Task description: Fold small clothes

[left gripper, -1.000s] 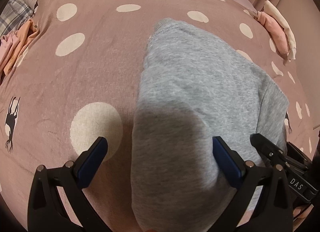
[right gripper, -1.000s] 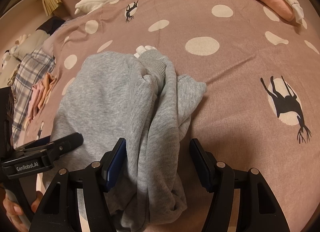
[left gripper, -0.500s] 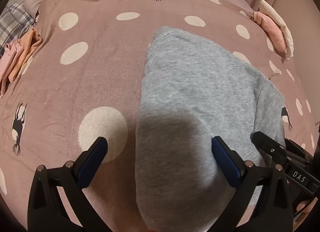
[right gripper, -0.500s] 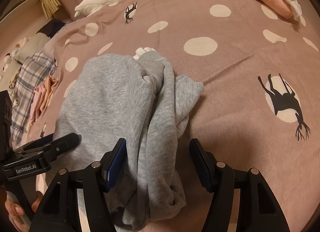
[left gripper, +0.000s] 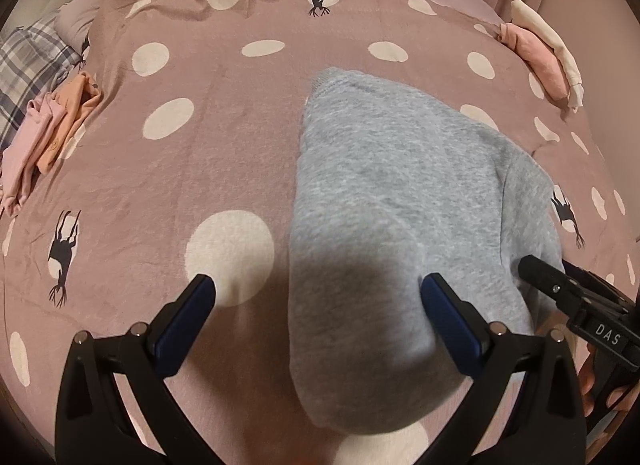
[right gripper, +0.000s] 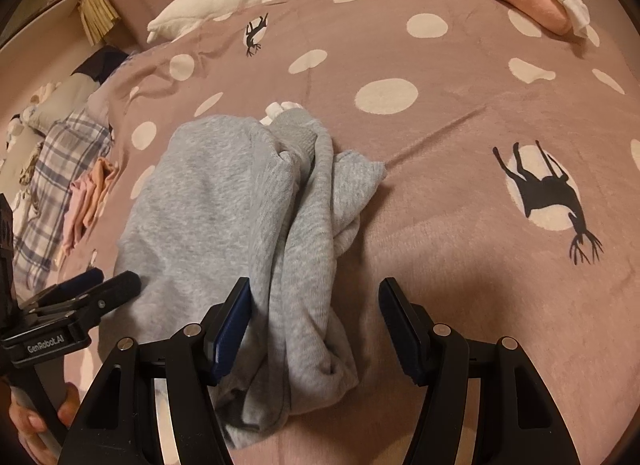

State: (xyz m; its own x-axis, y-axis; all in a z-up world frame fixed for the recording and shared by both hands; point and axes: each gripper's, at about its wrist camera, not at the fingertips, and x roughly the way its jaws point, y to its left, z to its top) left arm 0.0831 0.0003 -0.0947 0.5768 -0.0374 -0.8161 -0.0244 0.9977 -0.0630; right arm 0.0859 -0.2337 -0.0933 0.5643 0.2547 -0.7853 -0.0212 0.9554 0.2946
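While both tools stand spread and grip nothing, the grey sweatshirt point(left gripper: 384, 201) lies at centre frame on the spotted blanket point(left gripper: 200, 145). The left gripper point(left gripper: 316, 297) straddles its near edge; the right gripper point(right gripper: 314, 305) brackets a bunched sleeve point(right gripper: 316, 225) at lower centre, perhaps twisted. Pinching only the top layer there would drag the bundle and undo the fold.

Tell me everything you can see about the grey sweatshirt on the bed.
The grey sweatshirt is heathered fleece-like knit with a ribbed cuff. It lies partly folded on the dotted pink blanket: smooth on its left side, bunched into long ridges on its right. Both hand-held grippers are open over its near end, the left hand-held gripper and the right hand-held gripper, neither clamping it.
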